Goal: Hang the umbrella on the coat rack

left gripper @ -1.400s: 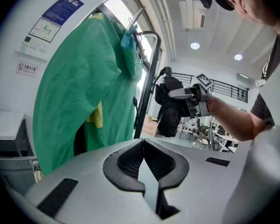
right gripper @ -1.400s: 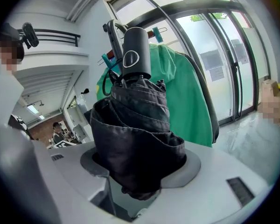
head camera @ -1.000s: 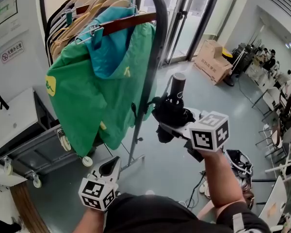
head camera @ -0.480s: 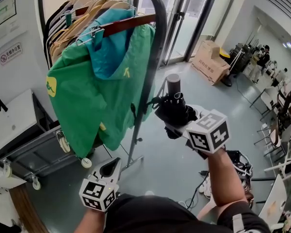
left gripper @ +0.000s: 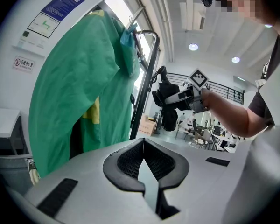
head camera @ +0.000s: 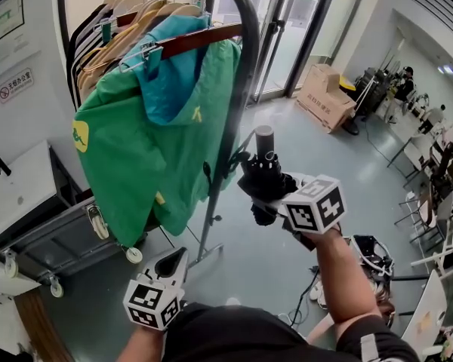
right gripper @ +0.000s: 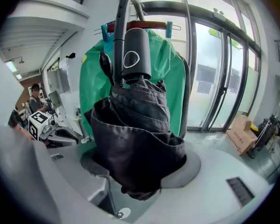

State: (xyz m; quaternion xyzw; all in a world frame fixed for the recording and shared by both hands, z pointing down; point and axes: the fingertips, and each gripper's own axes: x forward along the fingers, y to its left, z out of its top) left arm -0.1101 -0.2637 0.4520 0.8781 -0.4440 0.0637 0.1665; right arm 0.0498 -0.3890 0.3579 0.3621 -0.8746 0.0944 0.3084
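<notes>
A white cabinet [head camera: 19, 191] on casters stood at the far left against the wall. Beside it, the coat rack [head camera: 240, 89], a black tubular frame, carried a row of wooden hangers [head camera: 132, 17] on its top bar. A green jacket [head camera: 147, 134] with a teal hood hung from the nearest hanger and covered most of the rack's near end.

The left gripper [head camera: 174, 259] was held low, in front of the person's body and below the jacket, pointing up. Its own view showed the jaws closed tip to tip, with nothing between them.

The umbrella [head camera: 265, 178], black and folded, was in the air just right of the rack's upright post and well below the top bar. Its cylindrical handle was uppermost. It was not hung on the rack. A thin strap ran from the handle toward the post, but it could not be determined whether the strap touched it.

The right gripper [right gripper: 137, 169] was raised on an outstretched arm, with its jaws closed on the bunched fabric of the umbrella's canopy.

A cardboard box [head camera: 326, 95] lay on the floor further right, near the glass doors [head camera: 298, 29].
</notes>
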